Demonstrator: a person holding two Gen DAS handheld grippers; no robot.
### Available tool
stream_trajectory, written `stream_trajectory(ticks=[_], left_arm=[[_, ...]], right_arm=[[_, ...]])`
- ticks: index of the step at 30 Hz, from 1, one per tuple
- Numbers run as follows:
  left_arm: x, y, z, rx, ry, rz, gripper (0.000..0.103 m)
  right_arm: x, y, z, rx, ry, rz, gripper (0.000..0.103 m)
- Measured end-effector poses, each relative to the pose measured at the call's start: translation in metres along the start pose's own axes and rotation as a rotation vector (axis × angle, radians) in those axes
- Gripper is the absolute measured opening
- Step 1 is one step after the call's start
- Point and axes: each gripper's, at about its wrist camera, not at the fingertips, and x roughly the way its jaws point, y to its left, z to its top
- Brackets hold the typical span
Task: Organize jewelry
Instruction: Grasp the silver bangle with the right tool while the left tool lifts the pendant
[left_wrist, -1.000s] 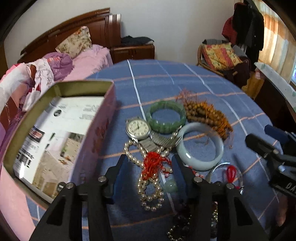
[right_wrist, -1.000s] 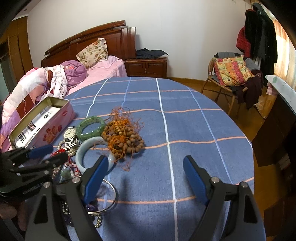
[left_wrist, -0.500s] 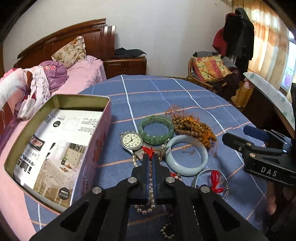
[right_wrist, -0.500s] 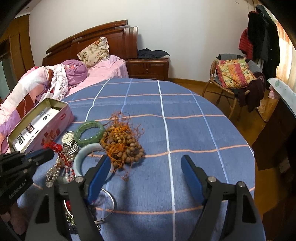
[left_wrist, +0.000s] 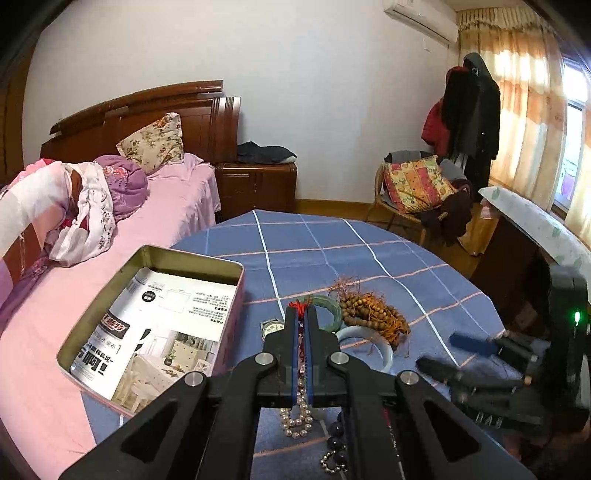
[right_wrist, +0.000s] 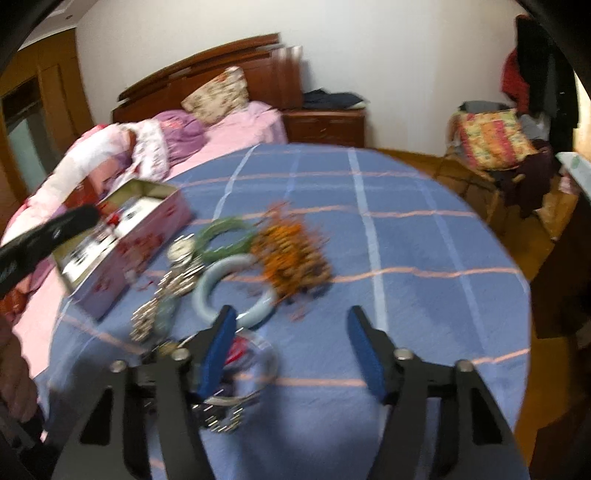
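Left gripper (left_wrist: 303, 317) jaws clamped on the pearl strand (left_wrist: 297, 417), red tassel (left_wrist: 300, 305) poking out at the tips, loop dangling below the jaws and clear of the bench (left_wrist: 369, 254). Held high, probably so the strand doesn't drag through the pile on the way to the tin (left_wrist: 155, 314), which sits open just left. Right gripper (right_wrist: 291, 350) jaws wide, empty, over the clear bangle (right_wrist: 258, 365), likely lining up the next pick; view is blurred. Green bangle (left_wrist: 332, 314), white bangle (left_wrist: 369, 341), wood beads (left_wrist: 373, 314), watch (left_wrist: 271, 328) lie on the bench.

Versus 1 s ago: left jaws were open astride the strand; now shut and lifted. Right gripper has swung left toward the pile.
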Motion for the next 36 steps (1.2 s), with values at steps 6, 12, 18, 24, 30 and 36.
stream_trajectory(ticks=[6, 12, 18, 24, 30, 36], left_arm=[[-0.005, 0.001, -0.002, -0.001, -0.012, -0.004, 0.001], [-0.013, 0.005, 0.002, -0.015, -0.034, -0.01, 0.001], [-0.018, 0.007, 0.005, -0.027, -0.05, -0.011, 0.001], [-0.017, 0.008, 0.002, -0.027, -0.04, -0.011, 0.001], [-0.019, 0.013, 0.001, -0.039, -0.041, -0.01, 0.001], [-0.032, 0.012, 0.008, -0.032, -0.077, -0.016, 0.001]], right_arm=[[0.01, 0.014, -0.011, -0.04, 0.05, 0.033, 0.04], [0.003, 0.019, -0.007, -0.054, 0.034, 0.06, 0.039], [0.003, 0.044, -0.013, -0.137, 0.055, 0.137, 0.028], [0.022, 0.068, -0.02, -0.21, 0.097, 0.125, 0.021], [0.02, 0.071, -0.024, -0.235, 0.072, 0.087, 0.007], [-0.008, 0.057, -0.011, -0.186, -0.022, 0.074, 0.008]])
